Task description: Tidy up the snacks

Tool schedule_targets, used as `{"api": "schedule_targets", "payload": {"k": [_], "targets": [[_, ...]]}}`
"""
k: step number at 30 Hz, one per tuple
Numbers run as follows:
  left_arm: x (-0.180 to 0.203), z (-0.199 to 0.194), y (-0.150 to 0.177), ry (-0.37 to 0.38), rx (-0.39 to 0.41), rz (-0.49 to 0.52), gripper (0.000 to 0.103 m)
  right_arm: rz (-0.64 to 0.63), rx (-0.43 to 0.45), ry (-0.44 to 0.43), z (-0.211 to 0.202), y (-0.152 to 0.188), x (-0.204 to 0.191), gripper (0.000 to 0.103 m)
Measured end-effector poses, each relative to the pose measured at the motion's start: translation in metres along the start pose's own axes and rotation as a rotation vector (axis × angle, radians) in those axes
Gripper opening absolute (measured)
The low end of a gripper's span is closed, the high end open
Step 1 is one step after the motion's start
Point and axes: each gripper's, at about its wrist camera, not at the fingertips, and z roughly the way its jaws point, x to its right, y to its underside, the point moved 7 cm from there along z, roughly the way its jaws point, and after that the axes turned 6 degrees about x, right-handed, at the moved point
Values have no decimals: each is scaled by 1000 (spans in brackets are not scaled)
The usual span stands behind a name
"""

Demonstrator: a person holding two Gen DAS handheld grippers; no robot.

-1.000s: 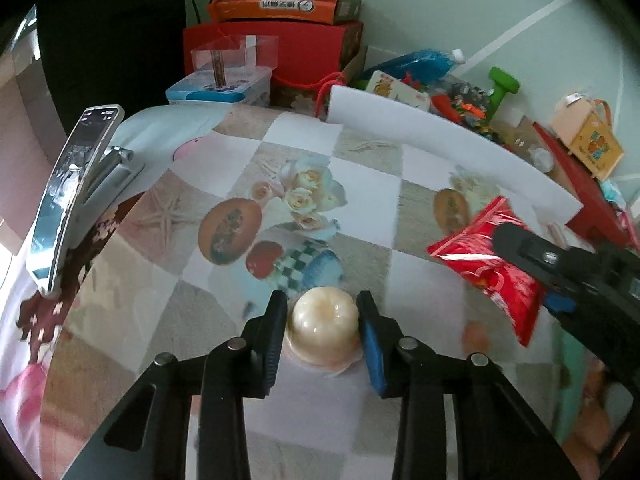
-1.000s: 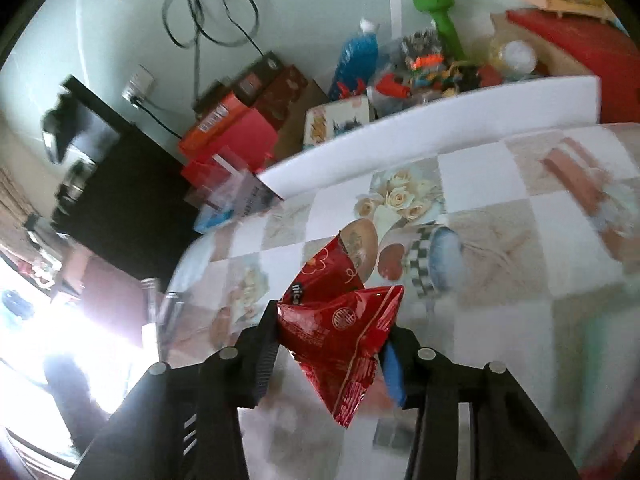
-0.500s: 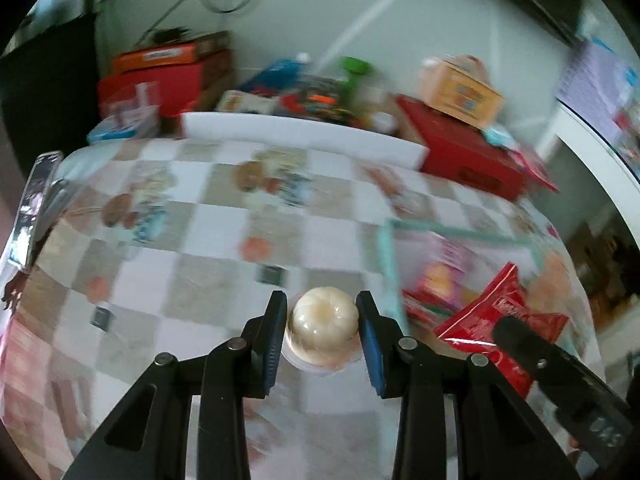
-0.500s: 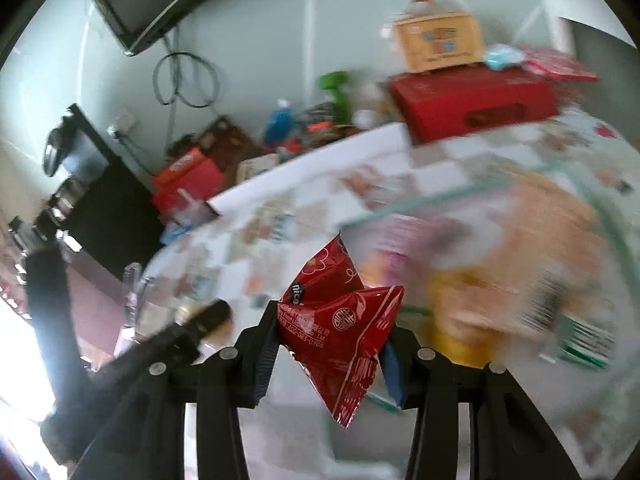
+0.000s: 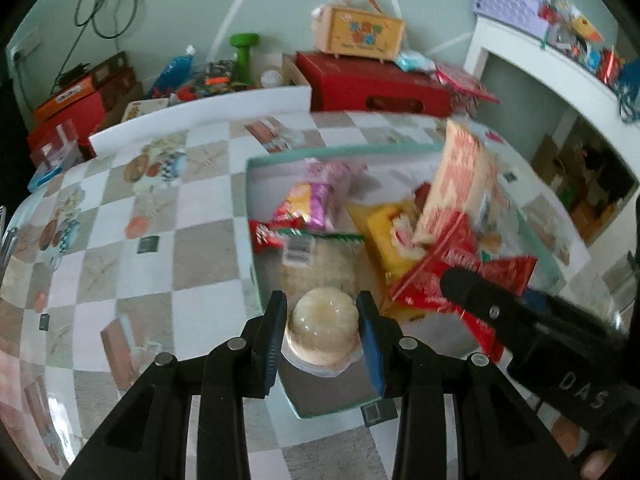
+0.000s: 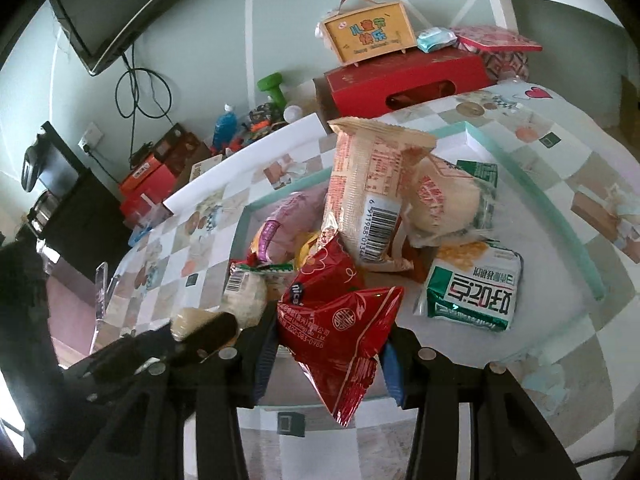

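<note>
A teal-rimmed tray (image 5: pixel 250 208) on the checked tablecloth holds several snack packets. Just over the tray's near left corner, my left gripper (image 5: pixel 322 308) is shut on a pale domed jelly cup (image 5: pixel 322 328). Over the tray's near edge, my right gripper (image 6: pixel 328 344) has a red snack packet (image 6: pixel 336 312) hanging between its fingers. Its jaws are opening, though both pads still touch the packet. In the left wrist view the right gripper's finger (image 5: pixel 500 312) and the red packet (image 5: pixel 460 264) are at the right. In the right wrist view the left gripper (image 6: pixel 200 328) is at the lower left.
In the tray a tall orange noodle packet (image 6: pixel 368 184) leans on a bun packet (image 6: pixel 444 200), with a green-white packet (image 6: pixel 472 292) and a pink packet (image 6: pixel 280 216). Behind the table stand a white board (image 6: pixel 248 164), a red box (image 6: pixel 404 76) and a yellow carry box (image 6: pixel 368 32).
Both grippers have swung from the flowered middle of the table to over the teal tray, each with its snack. The right jaws stand slightly wider than before.
</note>
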Motion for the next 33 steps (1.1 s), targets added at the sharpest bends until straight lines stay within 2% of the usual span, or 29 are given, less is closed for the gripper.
{"api": "schedule_targets", "payload": {"k": [3, 5, 7, 9, 12, 13, 15, 17, 18, 23, 25, 26, 29, 33], "targets": [[3, -2, 3, 4, 3, 11, 39, -27, 14, 31, -2, 2, 4, 57], [3, -6, 4, -8, 10, 21, 54, -31, 18, 40, -4, 2, 7, 58], [1, -10, 5, -21, 16, 26, 58, -30, 21, 43, -6, 4, 9, 60], [-1, -15, 6, -25, 20, 25, 58, -33, 25, 57, -7, 4, 11, 73], [-8, -22, 8, -56, 22, 18, 65, -49, 31, 79, -10, 5, 12, 75], [-12, -25, 9, -74, 24, 14, 69, -52, 33, 85, -12, 6, 12, 76], [-22, -29, 11, -124, 28, 1, 73, -59, 33, 99, -14, 8, 12, 85], [-34, -32, 14, -169, 29, -32, 84, -69, 34, 115, -17, 11, 11, 89], [-41, -32, 17, -183, 26, -52, 86, -75, 32, 123, -18, 13, 11, 92], [-69, -34, 37, -270, 1, -147, 96, -113, 22, 144, -23, 23, 2, 95], [-77, -38, 46, -295, 2, -170, 97, -125, 19, 150, -24, 26, -1, 97], [-80, -39, 51, -304, 1, -178, 97, -130, 18, 154, -24, 27, -2, 103], [-87, -39, 60, -335, -14, -195, 102, -151, 14, 175, -25, 31, -6, 103], [-96, -43, 61, -352, 2, -228, 103, -180, 3, 197, -23, 36, -10, 103]]}}
